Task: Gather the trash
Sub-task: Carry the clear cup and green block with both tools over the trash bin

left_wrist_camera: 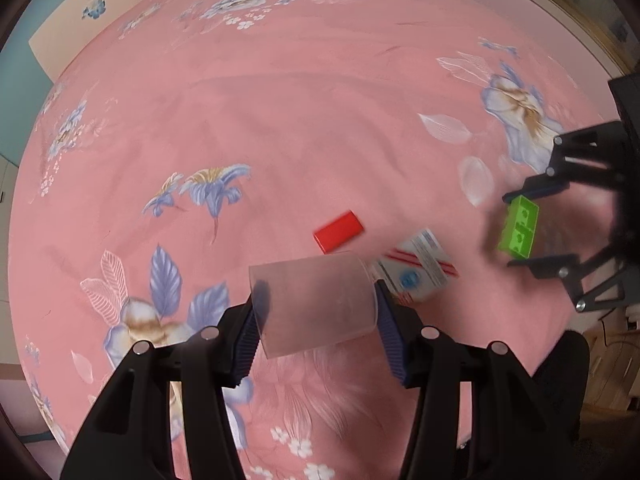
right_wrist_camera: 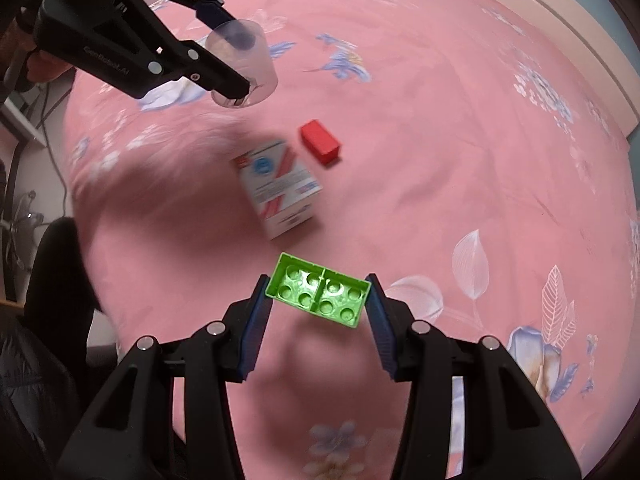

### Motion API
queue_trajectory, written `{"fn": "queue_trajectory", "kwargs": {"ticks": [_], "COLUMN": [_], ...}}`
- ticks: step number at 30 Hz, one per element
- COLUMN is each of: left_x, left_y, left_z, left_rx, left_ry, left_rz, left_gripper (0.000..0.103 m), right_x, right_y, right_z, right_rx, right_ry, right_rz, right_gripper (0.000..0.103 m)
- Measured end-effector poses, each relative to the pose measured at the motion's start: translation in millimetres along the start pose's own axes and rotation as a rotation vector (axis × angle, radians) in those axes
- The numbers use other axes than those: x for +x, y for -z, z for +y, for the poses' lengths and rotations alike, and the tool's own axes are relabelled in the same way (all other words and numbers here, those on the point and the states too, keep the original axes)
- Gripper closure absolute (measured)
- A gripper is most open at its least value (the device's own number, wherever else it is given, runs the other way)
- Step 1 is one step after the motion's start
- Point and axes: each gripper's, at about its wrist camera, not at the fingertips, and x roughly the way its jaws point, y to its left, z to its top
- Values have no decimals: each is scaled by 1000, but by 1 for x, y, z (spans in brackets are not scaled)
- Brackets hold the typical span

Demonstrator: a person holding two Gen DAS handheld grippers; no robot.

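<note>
My left gripper [left_wrist_camera: 314, 308] is shut on a clear plastic cup [left_wrist_camera: 316, 304], which lies sideways between the blue pads, lifted above the pink bedspread [left_wrist_camera: 280, 120]. In the right wrist view the same cup [right_wrist_camera: 244, 66] hangs in the left gripper [right_wrist_camera: 236, 52] at the upper left. My right gripper [right_wrist_camera: 318, 296] is shut on a green toy brick [right_wrist_camera: 318, 294], hollow underside facing the camera, held above the bed. From the left wrist view the green brick [left_wrist_camera: 519, 227] sits in the right gripper [left_wrist_camera: 520, 232] at the right. A red block [left_wrist_camera: 339, 231] [right_wrist_camera: 320, 142] and a white carton [left_wrist_camera: 416, 268] [right_wrist_camera: 278, 186] lie on the bedspread.
The flowered pink bedspread fills both views. A cream headboard [left_wrist_camera: 80, 12] and teal wall stand at the far edge. A dark chair back [right_wrist_camera: 56, 256] and a person's dark sleeve [right_wrist_camera: 32, 380] sit at the near left side of the bed; wooden furniture [left_wrist_camera: 612, 368] shows beyond the bed corner.
</note>
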Motion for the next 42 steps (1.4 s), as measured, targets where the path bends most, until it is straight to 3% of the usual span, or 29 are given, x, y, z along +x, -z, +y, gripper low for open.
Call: {"fn": "queue_trajectory", "kwargs": {"ticks": [28,42], "left_x": [-50,-58], "left_y": [136,205], "left_z": [-99,-168], "left_rx": [205,339], "left_ry": [-3,20], "left_rz": [-17,-32], "left_gripper": [50,50], "right_x": [-40,-45], "right_y": [83,132], "right_z": [121,216], "right_rx": [-109,-226], "right_ry": [-30,-56], "right_rz": [18,19], "right_gripper": [55,55]}}
